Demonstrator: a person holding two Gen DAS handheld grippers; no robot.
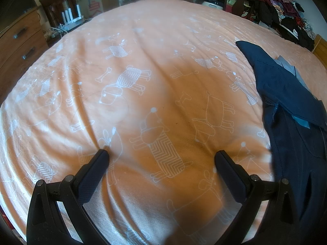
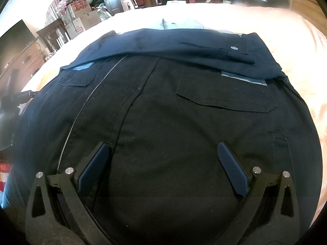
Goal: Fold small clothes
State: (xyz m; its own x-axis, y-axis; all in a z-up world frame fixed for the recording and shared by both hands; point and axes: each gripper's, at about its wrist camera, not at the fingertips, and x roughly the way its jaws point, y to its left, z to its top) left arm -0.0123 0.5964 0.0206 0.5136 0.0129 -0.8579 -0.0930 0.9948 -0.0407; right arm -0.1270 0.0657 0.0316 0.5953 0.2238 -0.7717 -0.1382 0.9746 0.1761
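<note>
Cluttered bedroom surroundings frame both views: a wooden dresser with drawer handles stands at the left, a dark chair and cardboard boxes sit beyond the far edge of the bed, and a heap of mixed clothes is piled at the far right.

An orange bedspread, printed with white outline dogs and bones, covers the whole bed and shows soft wrinkles running toward the near edge.

On it lies the dark navy garment — spread flat and filling most of the right wrist view. Two flapped pockets are visible on it, one left and one right, each with a strip of light blue trim above. A folded-over band of the same navy cloth crosses the far side, carrying a small silver button. A pale blue piece of fabric shows just beyond that band. In the left wrist view the garment occupies only the right margin, with one pointed end reaching toward the far side of the bed.

Left gripper: jaws spread wide, nothing between them, fingertips low over bare bedspread just beside the garment's edge. Contact with the bedspread cannot be confirmed.

Right gripper: jaws likewise spread wide, holding nothing, positioned directly over the middle of the garment — its blue textured pads are clearly visible.
</note>
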